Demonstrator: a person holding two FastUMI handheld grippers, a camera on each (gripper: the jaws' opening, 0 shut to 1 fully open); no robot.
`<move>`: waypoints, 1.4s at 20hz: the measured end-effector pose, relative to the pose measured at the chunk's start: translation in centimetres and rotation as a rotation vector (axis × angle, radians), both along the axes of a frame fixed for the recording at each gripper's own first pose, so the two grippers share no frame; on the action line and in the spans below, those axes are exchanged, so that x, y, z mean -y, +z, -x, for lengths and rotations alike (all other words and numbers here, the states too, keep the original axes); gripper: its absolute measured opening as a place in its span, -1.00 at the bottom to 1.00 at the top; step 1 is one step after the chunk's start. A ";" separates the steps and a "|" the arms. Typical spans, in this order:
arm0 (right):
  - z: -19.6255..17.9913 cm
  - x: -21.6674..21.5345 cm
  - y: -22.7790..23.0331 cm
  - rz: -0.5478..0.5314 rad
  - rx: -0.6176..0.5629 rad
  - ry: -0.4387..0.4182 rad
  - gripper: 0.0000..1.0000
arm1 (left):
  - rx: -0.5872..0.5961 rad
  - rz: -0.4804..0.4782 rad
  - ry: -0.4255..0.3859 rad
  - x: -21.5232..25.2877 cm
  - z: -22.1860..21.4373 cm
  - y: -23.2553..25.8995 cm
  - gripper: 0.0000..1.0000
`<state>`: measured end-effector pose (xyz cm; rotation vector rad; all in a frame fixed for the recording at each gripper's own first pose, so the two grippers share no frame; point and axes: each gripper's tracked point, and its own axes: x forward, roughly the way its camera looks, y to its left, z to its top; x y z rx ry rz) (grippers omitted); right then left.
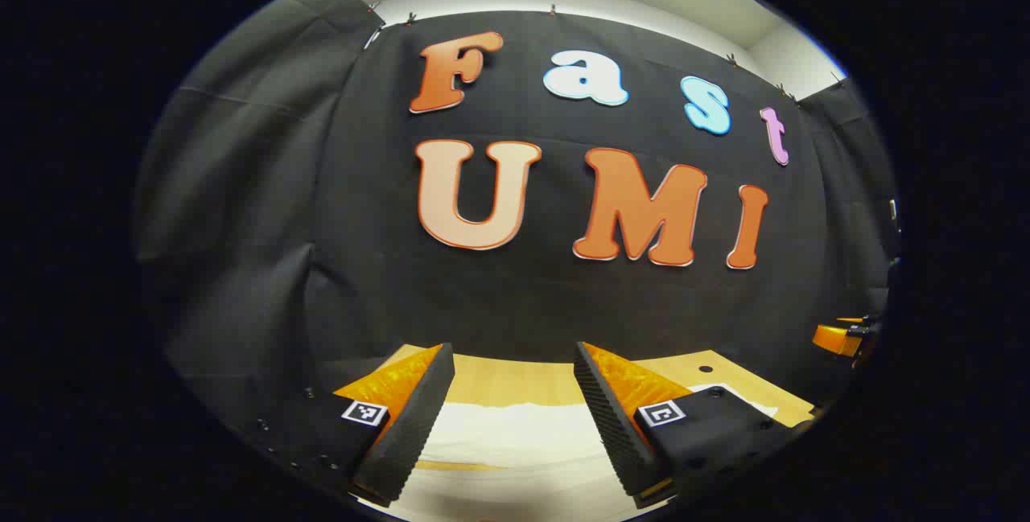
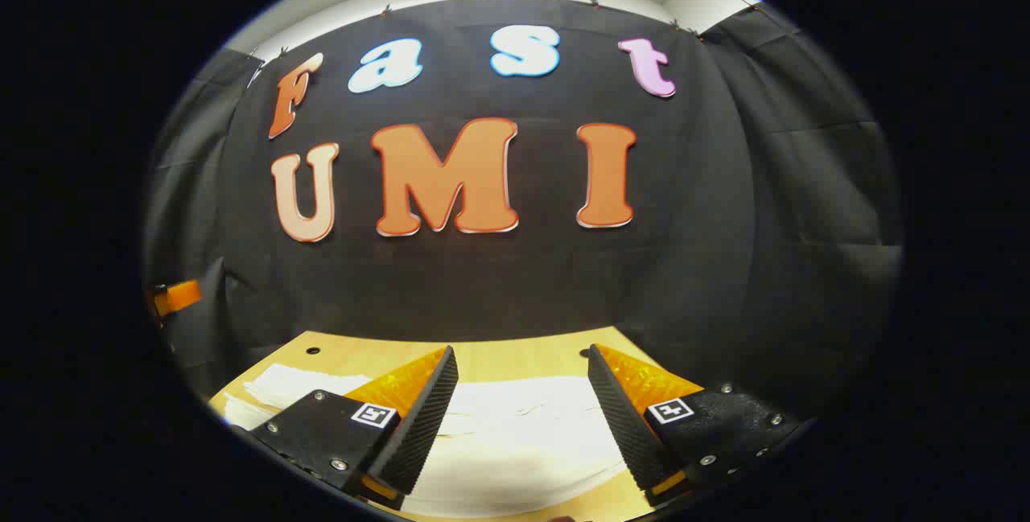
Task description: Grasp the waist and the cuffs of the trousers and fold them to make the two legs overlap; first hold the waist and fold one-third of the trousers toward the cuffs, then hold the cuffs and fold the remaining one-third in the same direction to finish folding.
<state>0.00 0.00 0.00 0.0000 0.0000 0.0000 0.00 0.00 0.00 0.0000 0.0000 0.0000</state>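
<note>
White trousers [image 1: 515,433] lie spread flat on the wooden table [image 1: 515,381], seen low in the left gripper view. My left gripper [image 1: 513,361] hovers above them, open, with nothing between its fingers. In the right gripper view the same white trousers [image 2: 523,425] stretch across the table [image 2: 515,357] below my right gripper [image 2: 523,361], which is also open and holds nothing. Which end is the waist and which the cuffs I cannot tell. The right gripper [image 1: 841,337] appears as an orange part at the far right edge of the left gripper view.
The black cloth wall [image 2: 515,281] stands close behind the table's far edge. Small dark holes [image 2: 310,351] mark the tabletop near the back. An orange part of the other gripper [image 2: 173,297] shows at the left edge of the right gripper view.
</note>
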 end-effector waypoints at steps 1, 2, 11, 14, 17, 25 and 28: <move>0.0 -1.9 -0.2 -0.009 -0.009 0.022 1.00 | 0.009 -0.002 0.021 -2.4 0.4 0.4 0.95; 0.1 -3.5 -0.4 -0.024 -0.019 0.041 0.96 | 0.015 -0.011 0.039 -4.4 0.6 1.1 0.95; 0.8 -3.5 4.8 -0.038 0.047 0.058 0.96 | 0.074 0.034 0.056 -5.6 -0.9 4.6 0.96; 0.5 -0.8 5.7 -0.063 0.053 0.050 0.96 | 0.083 0.019 0.037 -2.4 -1.6 4.8 0.97; -0.3 2.6 5.8 -0.087 0.053 0.020 0.96 | 0.091 0.016 0.037 0.2 -2.0 4.7 0.97; -2.7 9.4 0.3 -0.262 -0.130 -0.016 0.97 | 0.062 0.042 0.024 5.1 -3.7 2.8 0.90; -3.6 9.6 -3.7 -0.414 -0.269 -0.010 0.96 | 0.045 0.042 0.014 4.9 -5.0 3.1 0.92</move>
